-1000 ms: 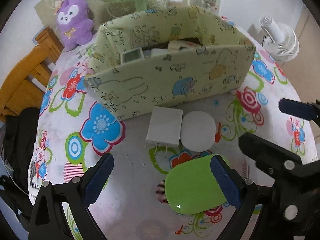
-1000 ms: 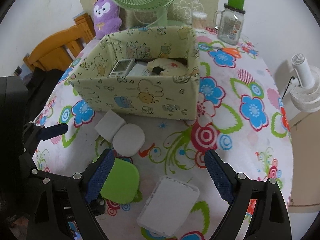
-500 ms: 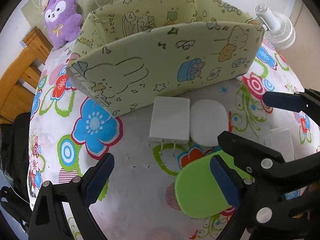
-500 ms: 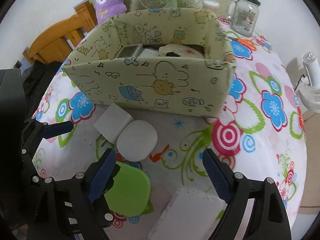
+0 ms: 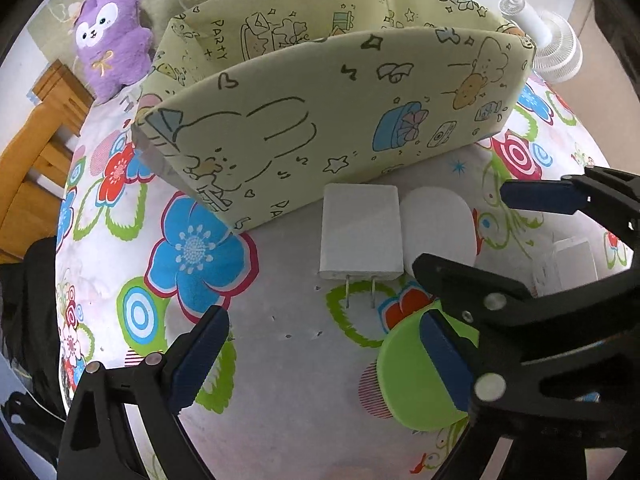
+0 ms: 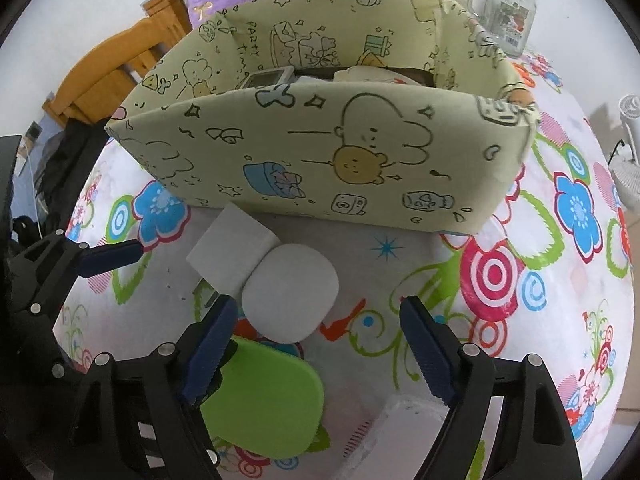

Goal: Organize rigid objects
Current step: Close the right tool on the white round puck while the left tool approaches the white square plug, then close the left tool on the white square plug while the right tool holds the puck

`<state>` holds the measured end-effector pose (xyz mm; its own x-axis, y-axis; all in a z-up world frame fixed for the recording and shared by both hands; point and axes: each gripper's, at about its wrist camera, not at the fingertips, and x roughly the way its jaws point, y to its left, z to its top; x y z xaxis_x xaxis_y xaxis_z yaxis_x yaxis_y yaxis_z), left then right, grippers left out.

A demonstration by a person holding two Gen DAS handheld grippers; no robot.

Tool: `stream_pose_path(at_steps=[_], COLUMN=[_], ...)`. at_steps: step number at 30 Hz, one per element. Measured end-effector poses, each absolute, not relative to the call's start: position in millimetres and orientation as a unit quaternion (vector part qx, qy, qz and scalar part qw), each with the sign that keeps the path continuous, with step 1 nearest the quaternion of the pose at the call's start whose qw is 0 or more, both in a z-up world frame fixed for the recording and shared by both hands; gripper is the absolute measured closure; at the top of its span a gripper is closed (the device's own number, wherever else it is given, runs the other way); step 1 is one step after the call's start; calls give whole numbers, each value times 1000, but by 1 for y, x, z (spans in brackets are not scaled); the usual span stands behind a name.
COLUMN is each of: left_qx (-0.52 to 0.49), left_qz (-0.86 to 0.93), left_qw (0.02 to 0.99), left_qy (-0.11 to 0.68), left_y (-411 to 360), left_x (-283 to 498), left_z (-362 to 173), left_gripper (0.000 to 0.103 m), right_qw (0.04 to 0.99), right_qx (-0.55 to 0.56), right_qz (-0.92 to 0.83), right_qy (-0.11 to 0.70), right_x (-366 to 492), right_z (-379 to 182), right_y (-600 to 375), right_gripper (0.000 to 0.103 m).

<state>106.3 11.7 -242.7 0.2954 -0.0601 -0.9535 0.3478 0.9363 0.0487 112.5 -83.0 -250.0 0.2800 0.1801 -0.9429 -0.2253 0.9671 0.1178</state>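
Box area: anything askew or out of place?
Nothing damaged or spilled. The box stands upright. Still loose on the cloth in front of it: charger, white case, green case, white tray.

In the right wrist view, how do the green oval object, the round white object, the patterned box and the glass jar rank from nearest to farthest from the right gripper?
From the right gripper, whose jaws are closing on nothing:
1. Green oval object, beside the left finger.
2. Round white object, just ahead, left of centre.
3. Patterned box, behind it across the middle.
4. Glass jar, top right, behind the box.
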Motion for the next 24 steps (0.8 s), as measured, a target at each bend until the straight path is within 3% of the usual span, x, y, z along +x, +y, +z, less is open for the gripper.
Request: stream_pose_path(at_steps=[9,11,13,24], left_qx=[108,106,106,123], left_qz=[-144,-147,-148,-152], left_qw=[788,786,786,785], left_qy=[589,591,591,588], left_y=[23,25,24,7], left_x=[110,112,113,135], left_z=[-248,-248,-248,-249], left_gripper=[4,4,4,5], right_qw=[796,797,799,801], right_qx=[-33,-41,-59,-29], right_qz=[105,102,96,72], right_qy=[595,594,591,593], right_x=[121,125,126,131], right_z=[-264,-266,-267,-266], right_y=[-62,-54,-49,-76], right_gripper=[26,32,45,46])
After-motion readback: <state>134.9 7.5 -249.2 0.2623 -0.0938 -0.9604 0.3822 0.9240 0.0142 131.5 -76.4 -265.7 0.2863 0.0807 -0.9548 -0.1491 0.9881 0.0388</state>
